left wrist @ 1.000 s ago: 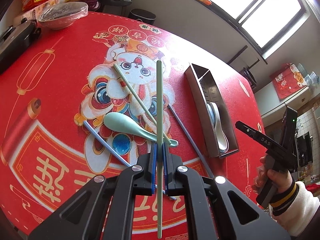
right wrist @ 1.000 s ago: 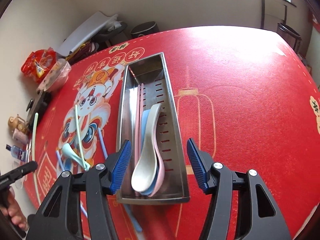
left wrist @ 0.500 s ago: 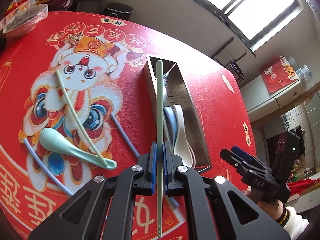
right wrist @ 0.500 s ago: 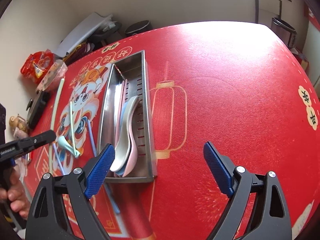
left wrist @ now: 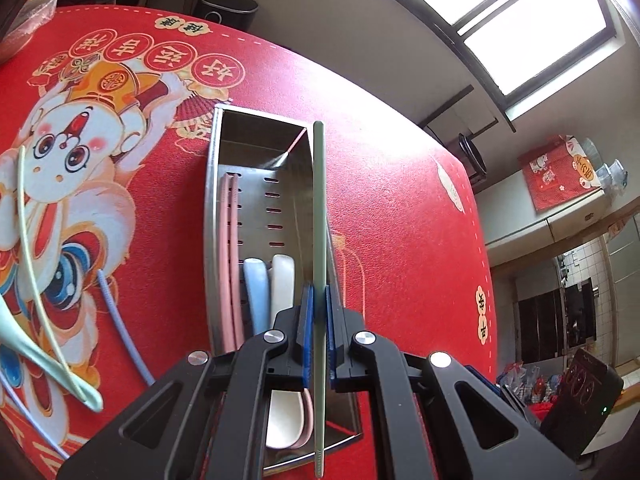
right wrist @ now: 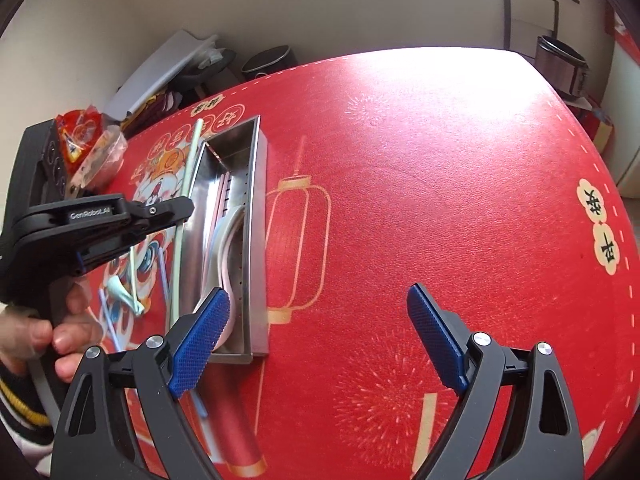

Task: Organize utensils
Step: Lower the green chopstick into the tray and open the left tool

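A pale green chopstick (left wrist: 319, 216) is clamped between the closed jaws of the left gripper (left wrist: 317, 334) and is held above the right wall of the steel utensil tray (left wrist: 211, 216) on the red tabletop (left wrist: 400, 220). Pink chopsticks (left wrist: 230, 256) and what appear to be three spoons, blue (left wrist: 256, 296), white (left wrist: 282, 280) and pink, are seen inside the tray. The right gripper (right wrist: 316, 344) is held with its jaws wide apart and empty, just beside the tray. A green spoon (right wrist: 124, 294) and a second green chopstick (left wrist: 32, 256) are left lying on the tabletop.
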A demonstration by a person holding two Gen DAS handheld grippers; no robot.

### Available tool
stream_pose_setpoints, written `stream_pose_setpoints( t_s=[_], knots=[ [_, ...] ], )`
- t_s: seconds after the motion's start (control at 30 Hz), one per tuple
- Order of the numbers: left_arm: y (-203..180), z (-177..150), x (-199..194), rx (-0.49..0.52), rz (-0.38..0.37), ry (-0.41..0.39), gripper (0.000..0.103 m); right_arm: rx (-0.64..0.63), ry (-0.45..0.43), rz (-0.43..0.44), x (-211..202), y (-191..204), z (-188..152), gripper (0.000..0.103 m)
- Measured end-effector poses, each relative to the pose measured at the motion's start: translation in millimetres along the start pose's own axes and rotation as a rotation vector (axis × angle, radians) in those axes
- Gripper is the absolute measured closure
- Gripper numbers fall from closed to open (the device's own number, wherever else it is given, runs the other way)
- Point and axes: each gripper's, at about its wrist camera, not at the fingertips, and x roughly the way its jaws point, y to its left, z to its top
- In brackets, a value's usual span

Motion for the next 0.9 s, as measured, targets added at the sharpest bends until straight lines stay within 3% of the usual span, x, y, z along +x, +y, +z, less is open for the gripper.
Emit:
stream_pose_setpoints(
  t_s=[0.3, 0.9],
  knots=[
    [0, -1, 37, -0.030, 0.055, 0.049, 0.097, 0.025, -0.004, -0.018, -7, -21, -1, 0.016],
    [4, 8, 53, -0.054, 0.026, 0.082, 0.097, 0.037, -0.012, -0.030, -19, -19, -6, 0.016]
  ],
)
